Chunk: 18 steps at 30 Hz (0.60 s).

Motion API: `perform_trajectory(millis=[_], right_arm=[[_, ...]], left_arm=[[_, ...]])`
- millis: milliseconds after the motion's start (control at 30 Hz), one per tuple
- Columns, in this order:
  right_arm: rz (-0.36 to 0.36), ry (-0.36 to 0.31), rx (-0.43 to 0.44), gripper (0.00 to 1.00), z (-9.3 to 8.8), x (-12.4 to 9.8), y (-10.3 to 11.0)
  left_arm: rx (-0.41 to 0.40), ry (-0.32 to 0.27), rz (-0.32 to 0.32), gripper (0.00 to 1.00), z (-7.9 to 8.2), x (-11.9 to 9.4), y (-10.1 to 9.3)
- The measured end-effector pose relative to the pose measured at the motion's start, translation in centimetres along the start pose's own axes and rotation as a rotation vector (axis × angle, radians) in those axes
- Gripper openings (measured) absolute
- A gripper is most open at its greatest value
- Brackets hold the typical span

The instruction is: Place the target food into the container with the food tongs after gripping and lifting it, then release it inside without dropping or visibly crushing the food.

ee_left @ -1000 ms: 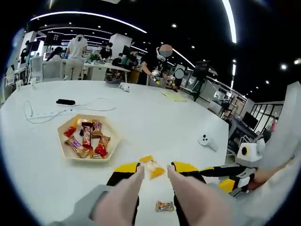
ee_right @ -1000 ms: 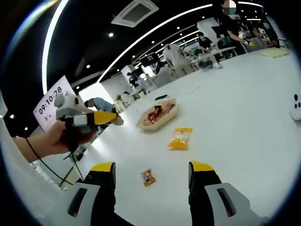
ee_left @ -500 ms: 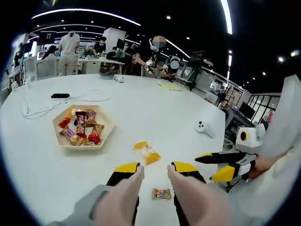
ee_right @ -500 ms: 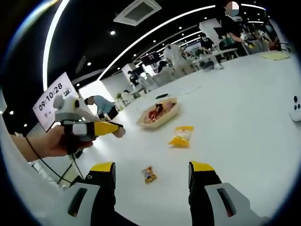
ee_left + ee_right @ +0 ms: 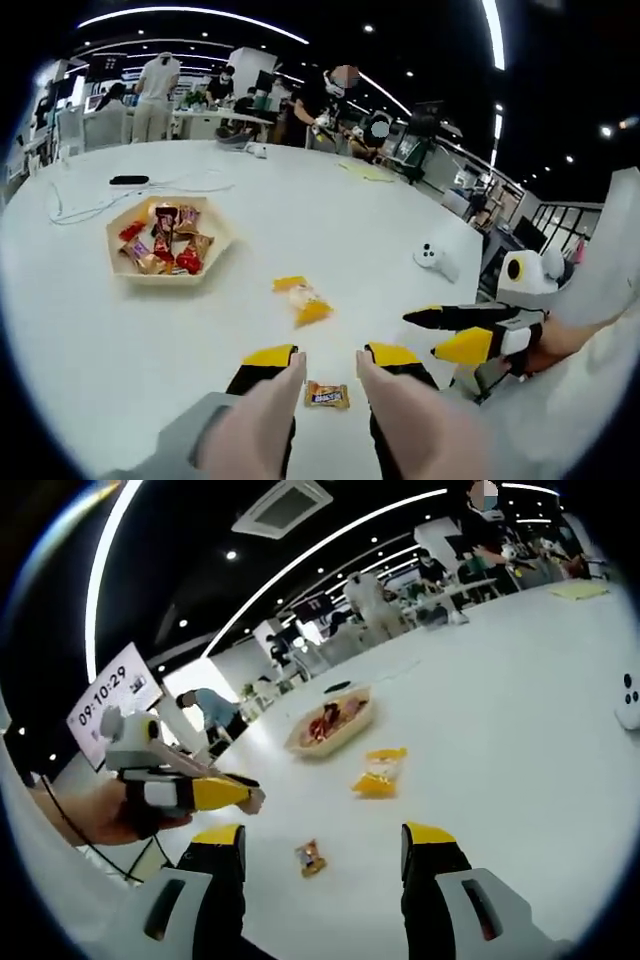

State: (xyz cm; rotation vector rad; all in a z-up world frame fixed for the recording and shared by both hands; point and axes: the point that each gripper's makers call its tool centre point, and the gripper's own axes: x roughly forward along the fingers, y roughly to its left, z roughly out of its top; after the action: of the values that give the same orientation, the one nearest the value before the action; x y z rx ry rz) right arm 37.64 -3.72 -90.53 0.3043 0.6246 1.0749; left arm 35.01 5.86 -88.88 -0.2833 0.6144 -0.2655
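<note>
The task looks barely begun. In the left gripper view the left gripper (image 5: pixel 330 365), at bottom centre, has its pinkish tong-like jaws parted and empty, a small orange-wrapped candy (image 5: pixel 326 395) lying on the white table (image 5: pixel 300 230) between their tips. A yellow snack packet (image 5: pixel 302 299) lies centre; the hexagonal wooden tray (image 5: pixel 128 267) of sweets sits upper left. In the right gripper view the right gripper (image 5: pixel 322 848) is spread wide, empty. Gripping, lifting and releasing remain.

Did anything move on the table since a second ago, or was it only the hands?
Only the hands. The left hand-held gripper pulled back, open, so the small candy now sits between its jaws. It took hold of nothing. The right hand-held gripper stayed open. The yellow packet and the tray did not move.
</note>
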Motion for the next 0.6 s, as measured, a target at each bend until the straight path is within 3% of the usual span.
perform_trajectory(millis=[133, 467, 600], right_arm=[[-0.006, 0.028, -0.006, 0.64, -0.9, -0.3, -0.3], [-0.032, 0.005, -0.005, 0.64, 0.5, -0.2, -1.5], [-0.027, 0.019, -0.013, 0.64, 0.1, -0.2, -1.5]], left_arm=[[0.019, 0.018, 0.008, 0.25, -0.8, 0.4, -0.3], [0.034, 0.039, 0.045, 0.25, -1.7, 1.1, -1.2], [0.104, 0.084, 0.077, 0.26, -2.8, 2.0, -1.2]])
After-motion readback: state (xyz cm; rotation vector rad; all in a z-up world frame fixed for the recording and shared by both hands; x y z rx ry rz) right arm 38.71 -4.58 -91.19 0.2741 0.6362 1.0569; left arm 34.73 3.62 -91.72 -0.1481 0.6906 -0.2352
